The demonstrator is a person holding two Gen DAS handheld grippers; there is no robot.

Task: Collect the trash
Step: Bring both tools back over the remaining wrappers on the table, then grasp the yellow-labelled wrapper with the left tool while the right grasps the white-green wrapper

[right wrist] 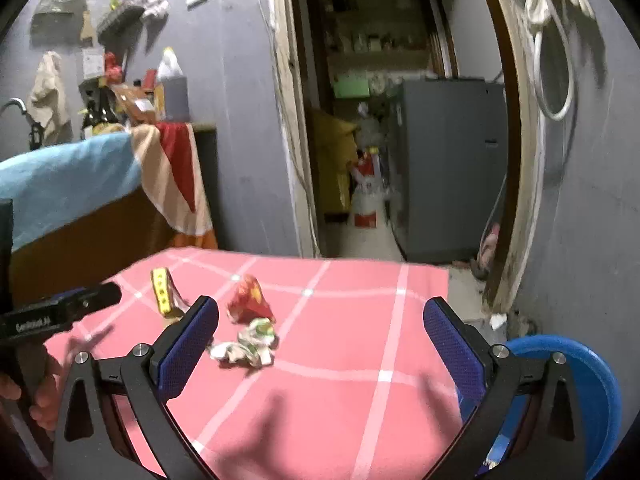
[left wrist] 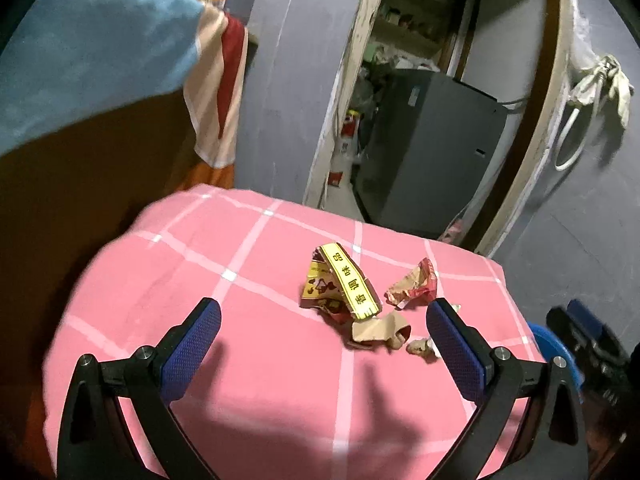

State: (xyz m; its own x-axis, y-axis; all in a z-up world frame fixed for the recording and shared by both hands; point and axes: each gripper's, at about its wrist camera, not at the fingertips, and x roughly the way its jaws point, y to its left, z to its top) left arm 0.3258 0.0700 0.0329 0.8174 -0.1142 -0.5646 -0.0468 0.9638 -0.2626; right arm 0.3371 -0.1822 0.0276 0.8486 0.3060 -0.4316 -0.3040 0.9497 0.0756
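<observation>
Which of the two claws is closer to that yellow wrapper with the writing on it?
Left. The yellow wrapper lies just ahead of the left gripper. The right gripper is off to its right, beyond the other scraps.

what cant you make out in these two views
- Blue basin: right wrist view cuts it off at the lower right edge, and the right gripper covers part; its contents cannot be told.
- Yellow wrapper: in the right wrist view its lower end is behind a gripper finger.
- Small scraps: in the left wrist view partly behind the left gripper finger, too small to identify.
- Shelf items through the doorway: blurred and dim.
</observation>
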